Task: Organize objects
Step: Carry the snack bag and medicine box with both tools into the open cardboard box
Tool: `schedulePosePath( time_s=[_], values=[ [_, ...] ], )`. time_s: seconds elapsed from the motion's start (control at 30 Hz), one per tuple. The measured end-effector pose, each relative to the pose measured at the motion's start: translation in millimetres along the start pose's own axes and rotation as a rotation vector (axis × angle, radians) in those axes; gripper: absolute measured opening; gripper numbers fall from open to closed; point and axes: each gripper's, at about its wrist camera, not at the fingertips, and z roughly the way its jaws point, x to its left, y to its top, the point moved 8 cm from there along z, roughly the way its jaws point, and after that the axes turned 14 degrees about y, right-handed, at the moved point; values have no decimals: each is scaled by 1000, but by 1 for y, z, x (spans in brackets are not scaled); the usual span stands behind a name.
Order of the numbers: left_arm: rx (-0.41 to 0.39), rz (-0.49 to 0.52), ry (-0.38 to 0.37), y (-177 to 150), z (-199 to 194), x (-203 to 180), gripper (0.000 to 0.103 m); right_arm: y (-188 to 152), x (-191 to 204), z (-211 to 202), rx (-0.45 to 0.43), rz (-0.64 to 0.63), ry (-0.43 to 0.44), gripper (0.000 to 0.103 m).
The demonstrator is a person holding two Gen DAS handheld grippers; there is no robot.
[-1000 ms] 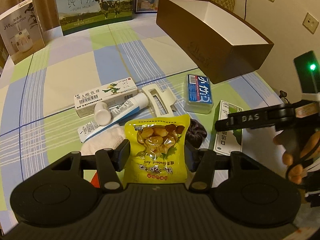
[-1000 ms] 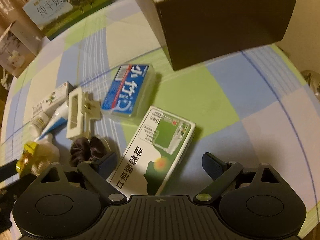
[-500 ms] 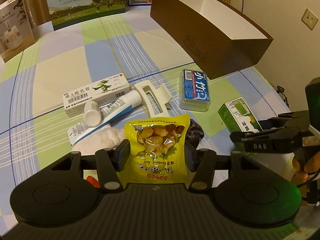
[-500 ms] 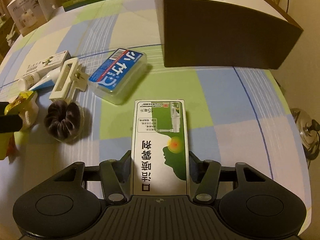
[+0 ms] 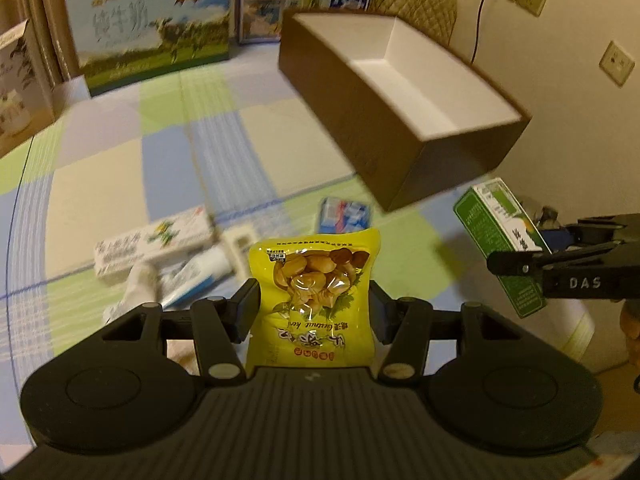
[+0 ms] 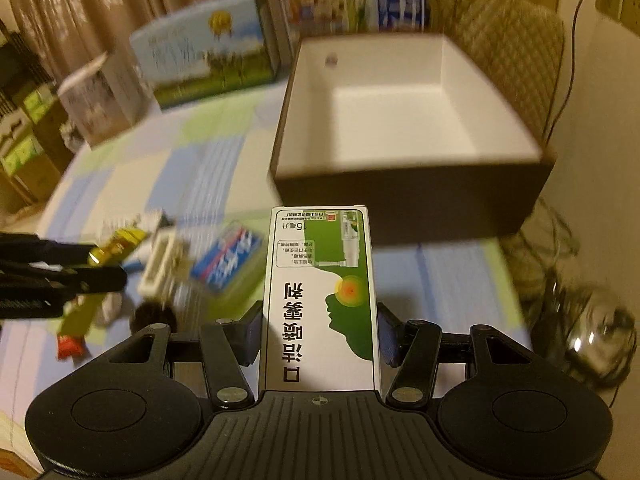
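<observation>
Yellow snack pouch [image 5: 314, 296] is clamped between the pads of the left gripper [image 5: 314, 308], above the checkered tablecloth [image 5: 120, 176]. Green-and-white carton [image 6: 320, 300] is pinched in the right gripper [image 6: 320, 334], whose jaws just closed on it. Farther stands the brown box [image 6: 408, 204], open-topped.

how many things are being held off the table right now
2. A yellow snack bag is clamped in the left hand-held gripper, and a green and white carton in the right hand-held gripper, both short of the open brown box.
</observation>
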Motion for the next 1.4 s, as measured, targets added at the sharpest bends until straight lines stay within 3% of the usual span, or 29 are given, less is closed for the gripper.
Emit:
schedulePosePath(
  time_s=[0.37, 0.67, 1.0, 1.27, 1.4],
  values=[
    [-73, -68, -18, 106, 7, -85, 51, 93, -61, -30, -77, -40, 79, 53],
    [-48, -146, -3, 171, 43, -123, 51, 138, -110, 12, -15, -57, 82, 53],
    [22, -174, 24, 191, 88, -134, 51, 146, -146, 59, 58, -76, 41, 53],
    [66, -189, 36, 197, 113, -142, 52, 157, -151, 70, 20, -165, -1, 53],
    [76, -190, 40, 198, 119, -144, 52, 155, -155, 70, 36, -153, 29, 53]
  ],
)
